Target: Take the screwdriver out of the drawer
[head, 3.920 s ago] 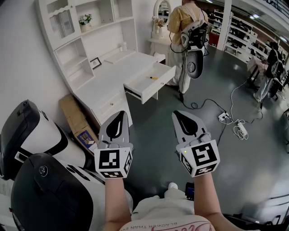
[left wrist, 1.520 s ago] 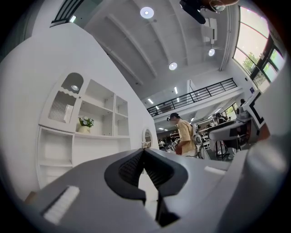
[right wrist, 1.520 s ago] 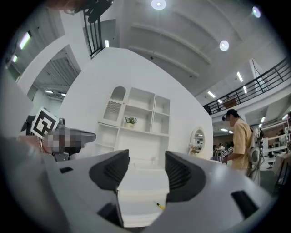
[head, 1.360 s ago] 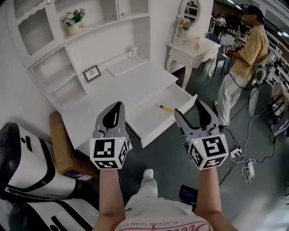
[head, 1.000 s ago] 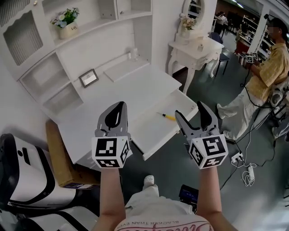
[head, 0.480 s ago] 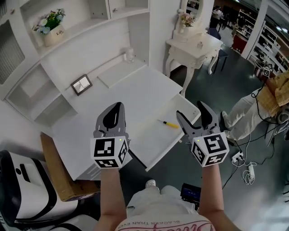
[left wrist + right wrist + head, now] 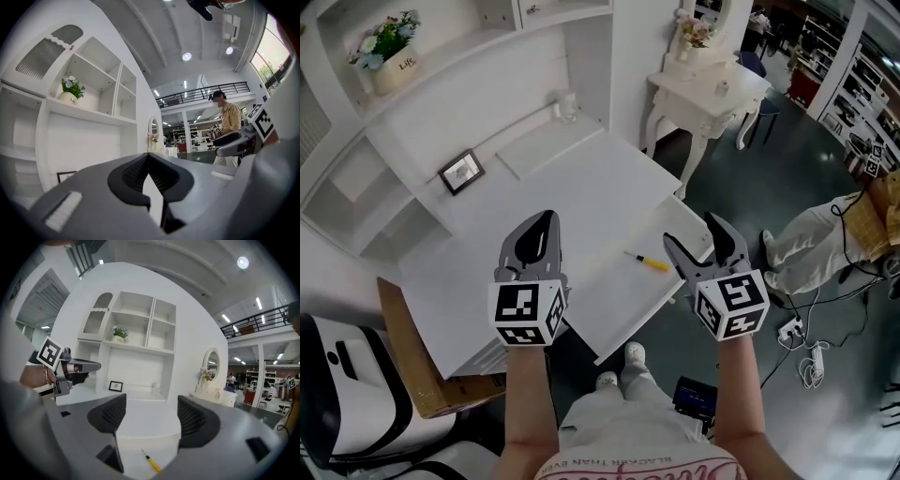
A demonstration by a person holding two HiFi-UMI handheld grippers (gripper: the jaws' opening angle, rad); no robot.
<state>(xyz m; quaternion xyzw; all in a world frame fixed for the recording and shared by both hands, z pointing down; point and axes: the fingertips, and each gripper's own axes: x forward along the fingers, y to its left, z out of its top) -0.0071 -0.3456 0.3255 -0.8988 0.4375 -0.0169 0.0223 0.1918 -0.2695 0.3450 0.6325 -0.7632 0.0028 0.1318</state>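
Pale clothes, two grey grippers
The left gripper [image 7: 543, 218] and right gripper [image 7: 692, 232] each carry a white cube with black squares; bottom centre, pale trousers [image 7: 619, 419] and white shoes [image 7: 634, 354].

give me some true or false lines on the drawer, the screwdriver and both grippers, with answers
1. The screwdriver lies in the open drawer. True.
2. The right gripper is shut on the screwdriver. False: its jaws stand apart with nothing between them, and the screwdriver lies untouched in the drawer.
3. The left gripper has its jaws together and holds nothing. True.
4. The screwdriver has a red handle. False: the handle is yellow.
5. A picture frame stands at the back of the desk. True.
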